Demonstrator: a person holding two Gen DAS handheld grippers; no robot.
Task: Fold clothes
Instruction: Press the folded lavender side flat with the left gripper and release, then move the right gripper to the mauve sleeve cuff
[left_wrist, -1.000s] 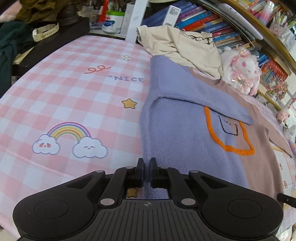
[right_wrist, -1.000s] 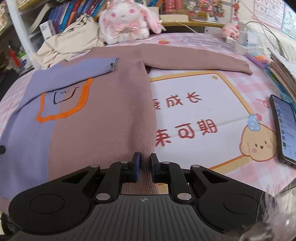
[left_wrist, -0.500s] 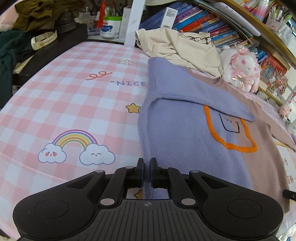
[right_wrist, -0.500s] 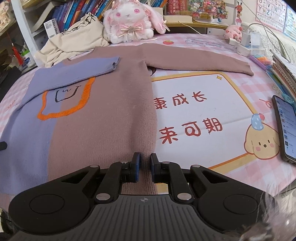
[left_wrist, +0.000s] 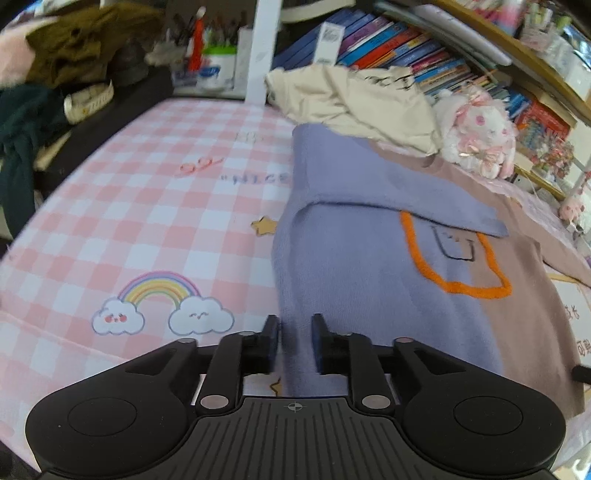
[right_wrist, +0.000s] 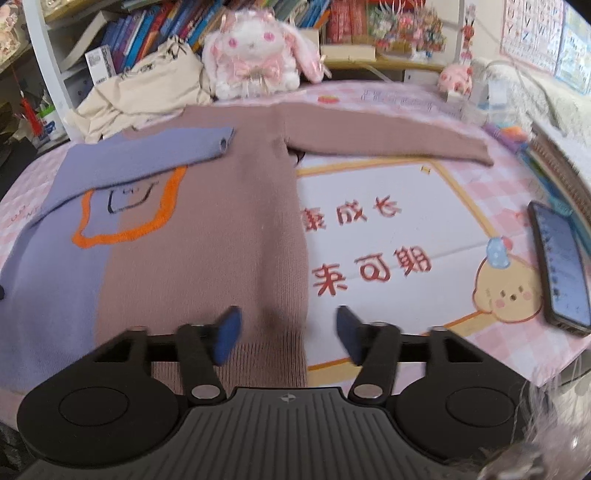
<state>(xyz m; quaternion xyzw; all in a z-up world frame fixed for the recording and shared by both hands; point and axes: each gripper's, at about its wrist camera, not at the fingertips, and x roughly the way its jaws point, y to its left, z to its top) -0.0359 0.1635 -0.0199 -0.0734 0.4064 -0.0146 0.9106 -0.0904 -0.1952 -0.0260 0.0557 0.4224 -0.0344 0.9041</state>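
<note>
On pink checked tablecloth (right_wrist: 424, 184), sweater (right_wrist: 207, 236) flat, brown sleeve (right_wrist: 388, 142) outstretched rightward — nearest right gripper (right_wrist: 288, 330), jaws released wide over hem corner; left gripper (left_wrist: 294, 341) parted slightly, astride lilac hem edge.

You have one two-tone sweater (right_wrist: 192, 236), one cream garment (right_wrist: 147, 96), one plush rabbit (right_wrist: 255, 55), one phone (right_wrist: 559, 262) and two grippers (left_wrist: 294, 341) (right_wrist: 288, 332).
</note>
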